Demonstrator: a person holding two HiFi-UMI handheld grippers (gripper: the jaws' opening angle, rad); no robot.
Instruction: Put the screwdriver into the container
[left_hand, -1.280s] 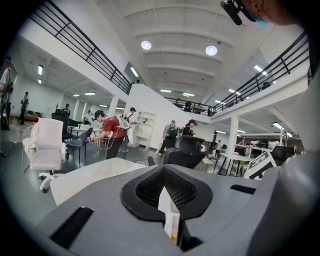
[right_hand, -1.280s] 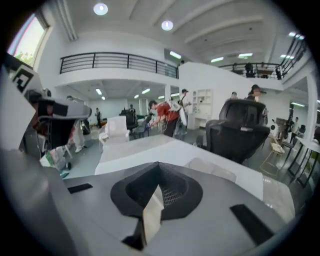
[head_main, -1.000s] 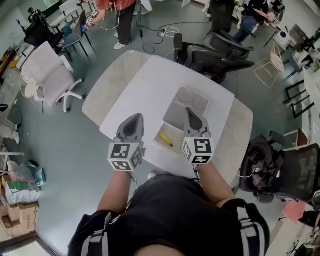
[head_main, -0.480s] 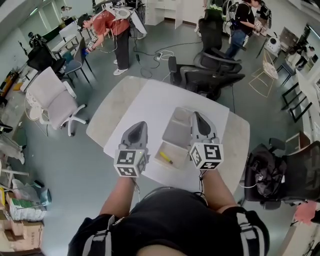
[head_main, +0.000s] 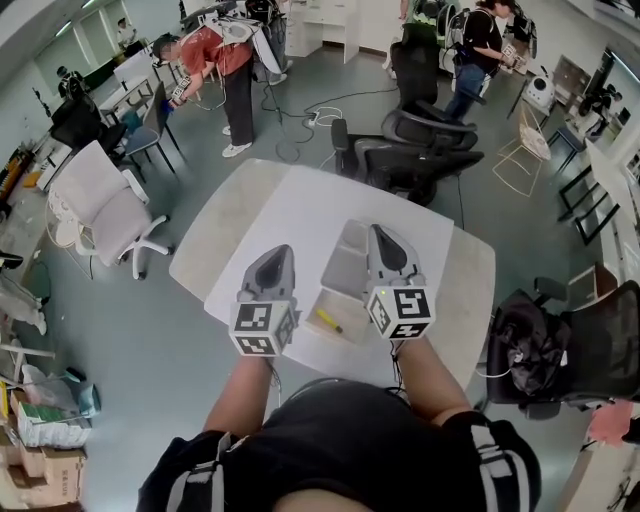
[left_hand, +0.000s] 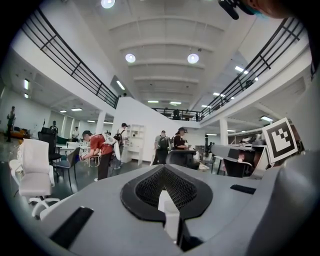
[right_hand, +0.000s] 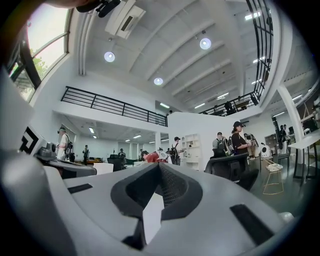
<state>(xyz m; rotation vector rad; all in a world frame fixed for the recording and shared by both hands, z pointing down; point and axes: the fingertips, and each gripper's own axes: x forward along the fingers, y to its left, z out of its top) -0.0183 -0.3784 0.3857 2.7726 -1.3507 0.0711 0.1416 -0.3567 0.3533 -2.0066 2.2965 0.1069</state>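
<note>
Since the screwdriver (head_main: 327, 321) looks to be lying in the container's (head_main: 347, 268) near end on the worktop (head_main: 290, 215), and your left tool (head_main: 277, 255) and right tool (head_main: 380, 240) are both closed on nothing, just back off gently without bumping it.

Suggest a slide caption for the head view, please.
Yellow screwdriver in the container, near compartment; left gripper and right gripper, both shut, hover over the white table.

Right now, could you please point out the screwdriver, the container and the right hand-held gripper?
screwdriver (head_main: 327, 321): head view, middle of its yellow body.
container (head_main: 346, 310): head view, bare floor beside the screwdriver.
right hand-held gripper (head_main: 376, 231): head view, tip of its closed jaws.
</note>
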